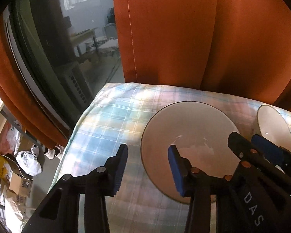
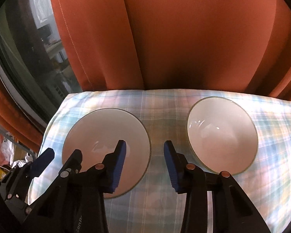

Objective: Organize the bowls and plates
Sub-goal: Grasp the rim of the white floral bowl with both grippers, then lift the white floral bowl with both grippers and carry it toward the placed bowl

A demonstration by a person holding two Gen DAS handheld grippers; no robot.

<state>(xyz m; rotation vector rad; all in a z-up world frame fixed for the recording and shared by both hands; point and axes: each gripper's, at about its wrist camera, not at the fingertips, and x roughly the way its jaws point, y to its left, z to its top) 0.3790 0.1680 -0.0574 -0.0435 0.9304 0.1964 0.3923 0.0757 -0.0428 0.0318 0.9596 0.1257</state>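
Observation:
A white plate point(image 1: 190, 128) lies flat on the plaid tablecloth point(image 1: 110, 120); it also shows in the right wrist view point(image 2: 106, 128). A white bowl point(image 2: 223, 134) stands to its right, also seen at the right edge of the left wrist view point(image 1: 271, 128). My left gripper point(image 1: 148, 167) is open and empty, above the plate's left rim, its right finger over the plate. My right gripper point(image 2: 144, 161) is open and empty, above the cloth between plate and bowl. The right gripper also shows in the left wrist view point(image 1: 248, 141), and the left gripper in the right wrist view point(image 2: 62, 155).
Orange curtains point(image 2: 184, 38) hang right behind the table's far edge. A dark window point(image 1: 67, 48) is at the left. Below the table's left edge, boxes and bags point(image 1: 23, 167) lie on the floor. Bare cloth point(image 2: 164, 203) lies in front of the dishes.

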